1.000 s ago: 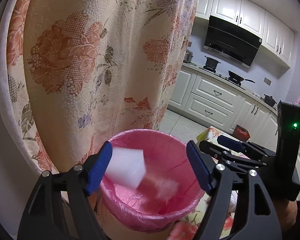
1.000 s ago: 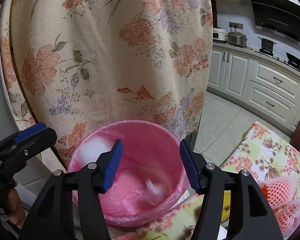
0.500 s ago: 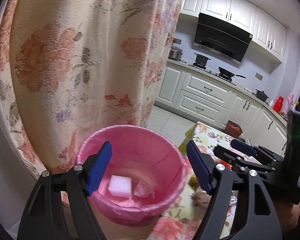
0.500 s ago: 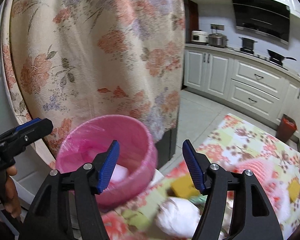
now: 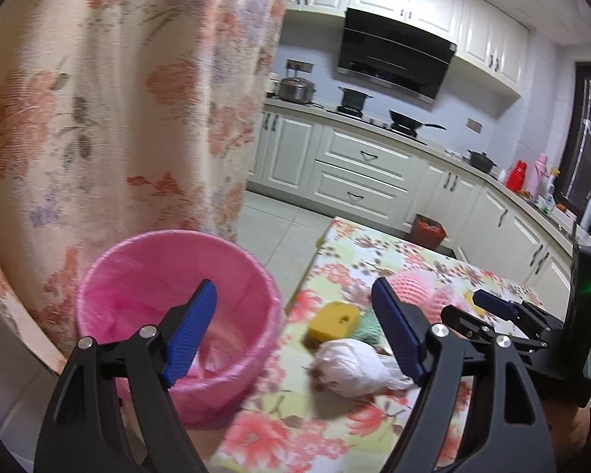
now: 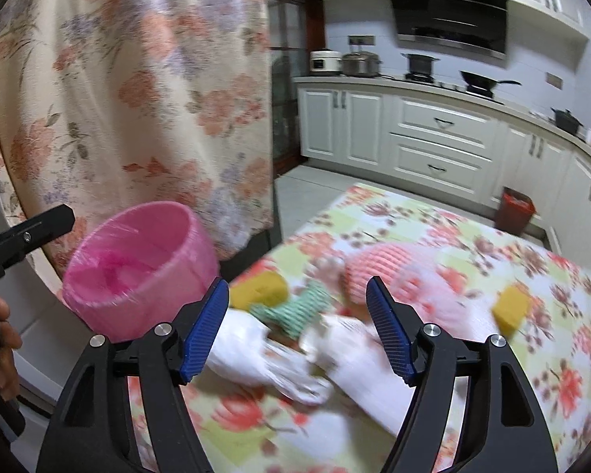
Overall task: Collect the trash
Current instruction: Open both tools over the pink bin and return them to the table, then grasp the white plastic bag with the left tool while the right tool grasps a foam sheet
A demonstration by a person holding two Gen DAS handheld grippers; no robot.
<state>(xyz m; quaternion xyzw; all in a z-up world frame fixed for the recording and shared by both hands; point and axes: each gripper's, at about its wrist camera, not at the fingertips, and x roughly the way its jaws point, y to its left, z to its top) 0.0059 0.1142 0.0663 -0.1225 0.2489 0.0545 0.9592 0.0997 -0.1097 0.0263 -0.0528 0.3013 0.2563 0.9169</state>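
A pink-lined trash bin (image 5: pixel 169 276) stands left of the floral-cloth table (image 5: pixel 374 252). My left gripper (image 5: pixel 291 315) hangs between the bin's rim and the table edge, its jaws opening and holding nothing. Past it lie a yellow sponge with a hole (image 5: pixel 335 321), crumpled white wrapping (image 5: pixel 354 366) and a pink foam net (image 5: pixel 409 287). My right gripper (image 6: pixel 297 315) is over the table, jaws opening and empty, above white wrapping (image 6: pixel 256 351) and a green net (image 6: pixel 299 309). The bin (image 6: pixel 138 260) sits to its left. A second yellow sponge (image 6: pixel 512 309) lies at the right.
A floral curtain (image 5: pixel 118 98) hangs right behind the bin. Beyond the table are a tiled floor, white kitchen cabinets (image 6: pixel 433 138) with pots on the stove, and a small red bin (image 6: pixel 514 213) on the floor. A hand (image 6: pixel 2 339) holds the left gripper's handle.
A white foam piece fell into the pink bin. Both grippers then swung right, from above the bin toward the trash on the table. The right jaws widened.
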